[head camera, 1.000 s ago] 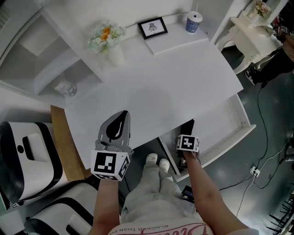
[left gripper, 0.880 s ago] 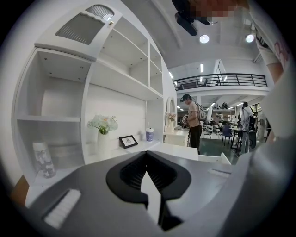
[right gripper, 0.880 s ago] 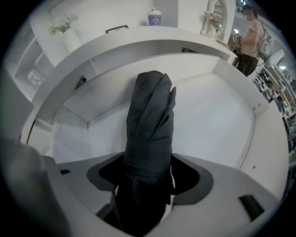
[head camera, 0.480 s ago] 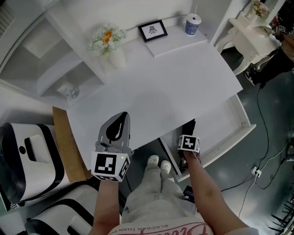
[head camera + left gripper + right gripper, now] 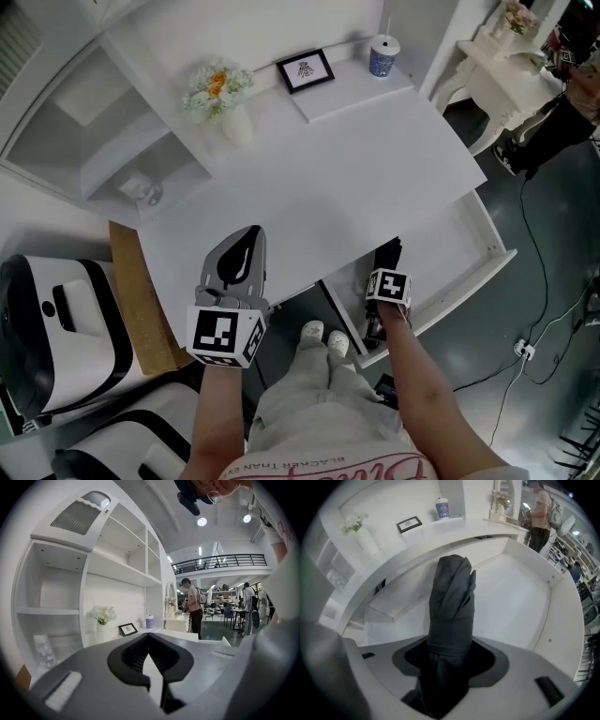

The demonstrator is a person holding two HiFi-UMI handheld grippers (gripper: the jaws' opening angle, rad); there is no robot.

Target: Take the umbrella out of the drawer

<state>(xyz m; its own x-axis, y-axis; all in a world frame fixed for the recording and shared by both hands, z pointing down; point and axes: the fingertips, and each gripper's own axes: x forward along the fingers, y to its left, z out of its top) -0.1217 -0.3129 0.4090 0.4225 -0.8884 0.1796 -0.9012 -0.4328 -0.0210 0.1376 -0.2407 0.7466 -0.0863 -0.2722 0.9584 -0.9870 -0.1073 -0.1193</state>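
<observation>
Step in hand: the grasp. The right tongs [image 5: 449, 657] are closed on the folded dark umbrella [image 5: 451, 604] at its near end, the pads pressing its fabric on both sides. The left tongs [image 5: 148, 637] are held idle above the tabletop [image 5: 356, 187], tips together and nothing between them. The umbrella is inside the pulled-out drawer [image 5: 487, 267], at its left end just below the tabletop's front edge; whether it rests on the drawer floor or is clear of it cannot be determined. Its long axis runs in line with the right tongs, which point steeply down into the drawer, and its free end points away from the person toward the tabletop edge. In my judgement the next move calls for a lift up and back toward the person, so that the free end clears the overhanging edge. The grip sits at one end only, so the far end may swing.
</observation>
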